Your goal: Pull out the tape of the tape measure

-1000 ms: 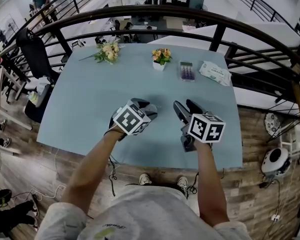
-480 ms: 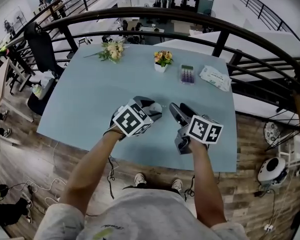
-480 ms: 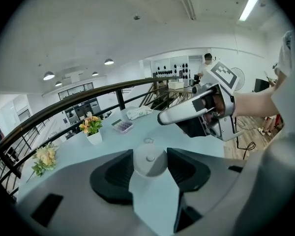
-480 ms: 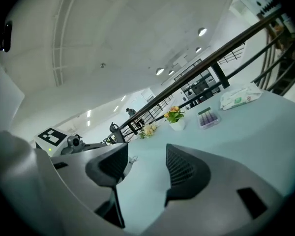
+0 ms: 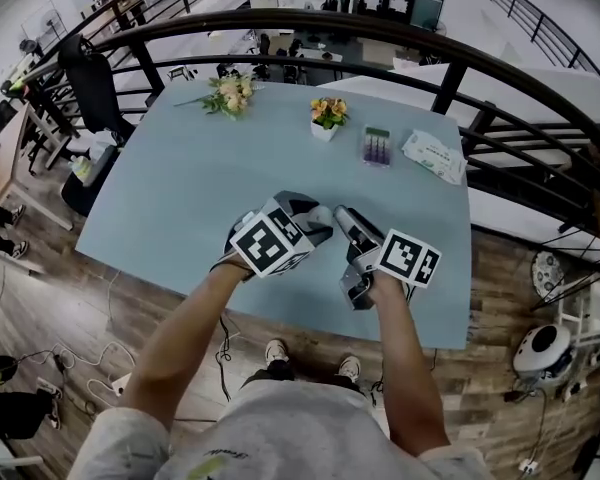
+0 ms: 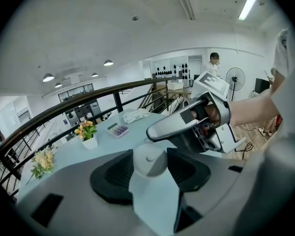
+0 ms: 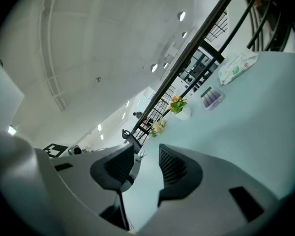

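Observation:
The tape measure (image 6: 148, 162), a round white-grey case, sits between the dark pads of my left gripper (image 6: 150, 168), which is shut on it. In the head view that left gripper (image 5: 313, 224) hovers above the blue table (image 5: 180, 198) near its front edge, with the case (image 5: 319, 216) at its tips. My right gripper (image 5: 344, 216) points left, its tips right beside the case. Its jaws are closing. In the right gripper view the right gripper (image 7: 142, 167) shows a narrow gap with a small tab-like piece (image 7: 139, 155) in it; the pads do not press on it.
At the table's far side lie a loose bouquet (image 5: 230, 93), a small white pot of flowers (image 5: 327, 118), a box of purple items (image 5: 377, 146) and a pack of wipes (image 5: 432, 155). A black railing (image 5: 450, 73) curves behind the table.
My right gripper has moved left until its tips meet the left gripper's tips. The left gripper has kept its hold and barely moved.

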A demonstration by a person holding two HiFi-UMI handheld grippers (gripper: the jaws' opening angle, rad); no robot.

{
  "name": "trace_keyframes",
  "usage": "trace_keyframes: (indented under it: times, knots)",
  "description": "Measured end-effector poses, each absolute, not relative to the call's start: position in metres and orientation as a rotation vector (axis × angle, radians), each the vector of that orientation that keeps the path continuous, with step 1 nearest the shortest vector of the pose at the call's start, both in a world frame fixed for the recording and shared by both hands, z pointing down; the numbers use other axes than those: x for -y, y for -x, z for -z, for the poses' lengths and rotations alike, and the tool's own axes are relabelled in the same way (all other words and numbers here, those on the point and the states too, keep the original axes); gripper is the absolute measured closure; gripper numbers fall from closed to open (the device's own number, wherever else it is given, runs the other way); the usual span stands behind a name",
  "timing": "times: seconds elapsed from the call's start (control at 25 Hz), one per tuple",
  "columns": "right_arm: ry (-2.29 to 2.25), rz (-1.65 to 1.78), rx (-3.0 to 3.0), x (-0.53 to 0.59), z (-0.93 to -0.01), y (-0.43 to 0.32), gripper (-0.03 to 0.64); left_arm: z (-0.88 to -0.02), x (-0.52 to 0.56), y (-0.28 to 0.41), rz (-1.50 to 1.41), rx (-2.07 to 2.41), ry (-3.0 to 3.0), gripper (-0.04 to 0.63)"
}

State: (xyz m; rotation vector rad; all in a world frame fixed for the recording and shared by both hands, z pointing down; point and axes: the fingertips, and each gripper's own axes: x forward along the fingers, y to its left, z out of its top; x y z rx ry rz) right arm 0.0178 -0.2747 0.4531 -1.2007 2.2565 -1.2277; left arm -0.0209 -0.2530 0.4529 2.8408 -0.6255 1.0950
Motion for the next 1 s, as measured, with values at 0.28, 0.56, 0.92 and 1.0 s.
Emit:
trace_keyframes:
  times: [0.28, 0.56, 0.92, 1.0]
  knots:
    - [1.068, 1.314, -2.154, 0.275, -0.453, -0.025, 0.506, -0.453, 0.251, 0.007, -1.093, 0.630, -2.831, 0.380]
    - [1.012, 1.342, -2.133, 0.276, -0.452, -0.032, 0.560, -0.454, 0.252, -0.005, -1.084, 0.633, -2.822, 0.382]
    - [0.995, 1.338, -2.138, 0.276, -0.453, -0.042, 0.594, -0.457, 0.252, -0.016, -1.092, 0.618, -2.820, 0.382]
    - [1.000, 1.332, -2.137, 0.276, -0.453, -0.044, 0.595, -0.457, 0.252, -0.016, -1.093, 0.611, -2.822, 0.380]
